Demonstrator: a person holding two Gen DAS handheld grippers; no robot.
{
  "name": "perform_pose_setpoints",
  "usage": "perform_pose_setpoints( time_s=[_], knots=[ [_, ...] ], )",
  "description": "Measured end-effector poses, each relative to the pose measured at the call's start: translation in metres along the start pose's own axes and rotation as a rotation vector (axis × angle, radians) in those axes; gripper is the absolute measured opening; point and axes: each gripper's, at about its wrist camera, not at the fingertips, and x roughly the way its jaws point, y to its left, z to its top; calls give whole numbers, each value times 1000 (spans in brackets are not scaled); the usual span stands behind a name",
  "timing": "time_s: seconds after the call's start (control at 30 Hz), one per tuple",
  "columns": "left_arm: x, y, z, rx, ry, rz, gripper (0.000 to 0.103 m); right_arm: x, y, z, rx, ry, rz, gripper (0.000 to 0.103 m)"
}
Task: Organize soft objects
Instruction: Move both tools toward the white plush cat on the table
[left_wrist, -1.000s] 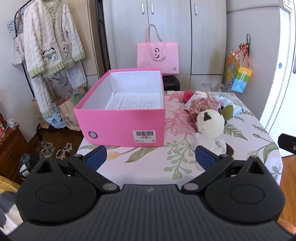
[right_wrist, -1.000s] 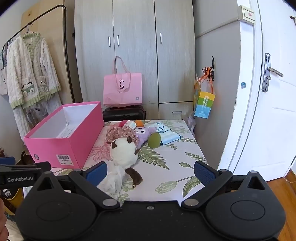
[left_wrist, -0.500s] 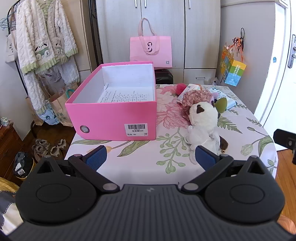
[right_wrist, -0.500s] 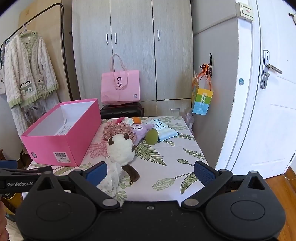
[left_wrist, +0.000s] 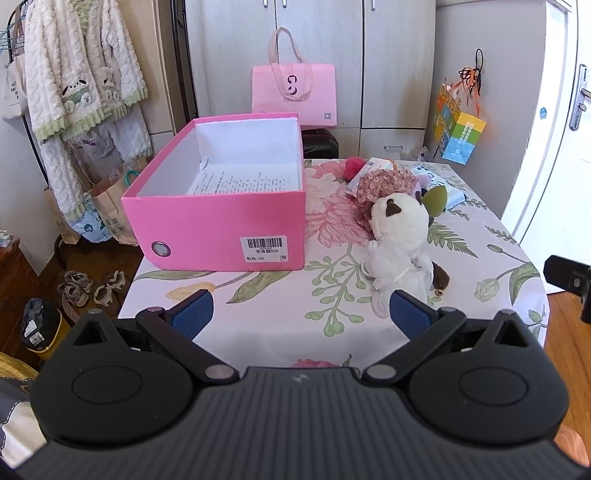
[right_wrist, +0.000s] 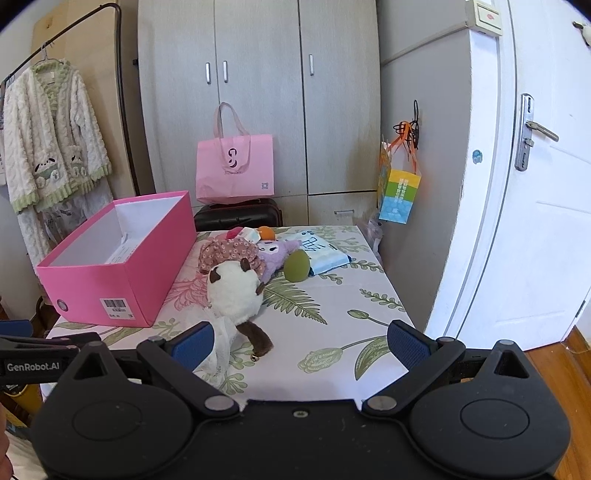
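Toy pile partly hidden: the white plush dog (right_wrist: 233, 291) lies in front, covering much of the floral-print fabric toy (right_wrist: 229, 253) and the purple plush (right_wrist: 275, 253) behind it; what the small orange item (right_wrist: 266, 232) at the far end is cannot be made out. The dog is fuzzy, cream-white with brown ears and tail tip, with gauzy white fabric at its lower end. A smooth green rounded piece (right_wrist: 296, 266) sits just beside the purple plush. The pile lies on the floral tablecloth (left_wrist: 332, 295), right of the pink cardboard box (left_wrist: 225, 221), which is open-topped, rigid, with a barcode label and a printed sheet inside. Left gripper (left_wrist: 301, 308) hovers near the table edge, jaws spread, empty. Right gripper (right_wrist: 300, 339) likewise spread wide, empty, its left pad just in front of the gauzy fabric. Behind: pink tote bag (right_wrist: 234, 170), grey wardrobe (right_wrist: 258, 92).
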Motion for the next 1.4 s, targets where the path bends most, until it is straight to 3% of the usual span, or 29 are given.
perform_pose_setpoints(
  time_s=[1.4],
  knots=[
    [-3,-2,-7,5,11,-28,103,3,2,-9,-13,25,34,102]
  ],
)
